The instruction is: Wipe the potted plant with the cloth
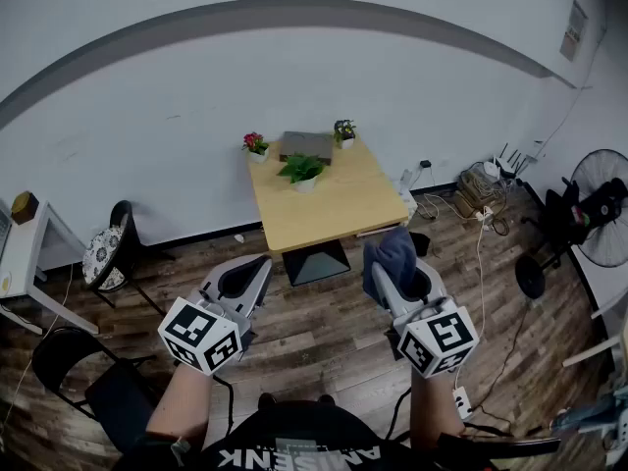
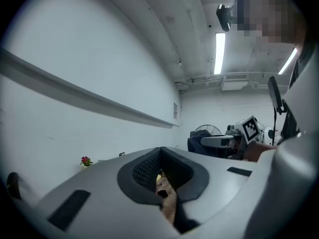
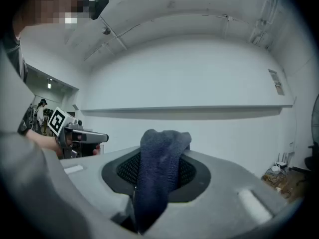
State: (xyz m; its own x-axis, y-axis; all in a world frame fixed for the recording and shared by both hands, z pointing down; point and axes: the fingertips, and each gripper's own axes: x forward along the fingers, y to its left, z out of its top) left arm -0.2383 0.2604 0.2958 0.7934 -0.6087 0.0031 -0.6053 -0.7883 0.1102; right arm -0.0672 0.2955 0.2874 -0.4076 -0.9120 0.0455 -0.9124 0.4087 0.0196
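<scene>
Wood-floored room, table (image 1: 343, 204) ahead: potted plant (image 1: 301, 170) at table's centre, grey box (image 1: 306, 145) behind it. Short of the table we hold left gripper (image 1: 257, 266) closed, empty; right gripper (image 1: 391, 275) clamps the cloth (image 1: 394, 248).

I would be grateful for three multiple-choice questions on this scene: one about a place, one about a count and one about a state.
1. Where is the cloth?
A. in the right gripper
B. on a chair
C. on the floor

2. How many potted plants stand on the table?
A. one
B. three
C. five

3. How do the left gripper's jaws stand?
A. wide apart
B. shut on a pot
C. shut, empty

Answers:
1 A: the cloth hangs from between that gripper's jaws.
2 B: a pink-flowered plant, a green plant and a third plant at the back right.
3 C: the jaws are together with nothing between them.
</scene>
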